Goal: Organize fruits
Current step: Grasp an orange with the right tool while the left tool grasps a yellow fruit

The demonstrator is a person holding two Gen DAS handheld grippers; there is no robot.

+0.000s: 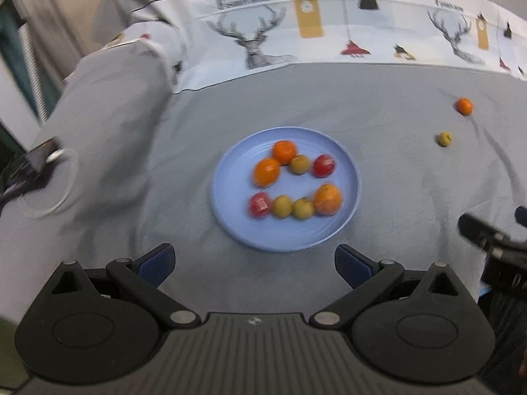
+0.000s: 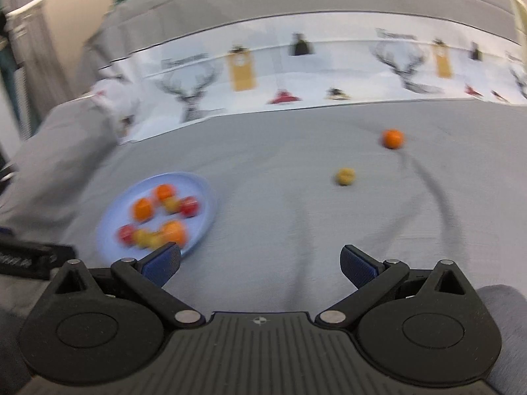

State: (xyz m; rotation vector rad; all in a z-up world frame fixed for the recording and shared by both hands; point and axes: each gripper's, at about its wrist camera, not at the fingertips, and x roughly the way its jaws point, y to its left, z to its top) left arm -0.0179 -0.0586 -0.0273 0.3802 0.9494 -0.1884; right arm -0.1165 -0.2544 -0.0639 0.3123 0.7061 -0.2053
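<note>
We hold the left gripper point(image 1: 255, 263) and right gripper point(image 2: 260, 265) spread wide, both empty. Ahead, a blue plate point(image 1: 230, 164) on the grey bed cover point(image 1: 378, 125) carries eight fruits. Well apart lie one orange point(image 2: 392, 138) and one yellow fruit point(image 2: 345, 176).

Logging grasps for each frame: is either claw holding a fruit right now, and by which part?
Nothing is held. The left claw and the right claw are both open and empty above the grey cloth.
</note>
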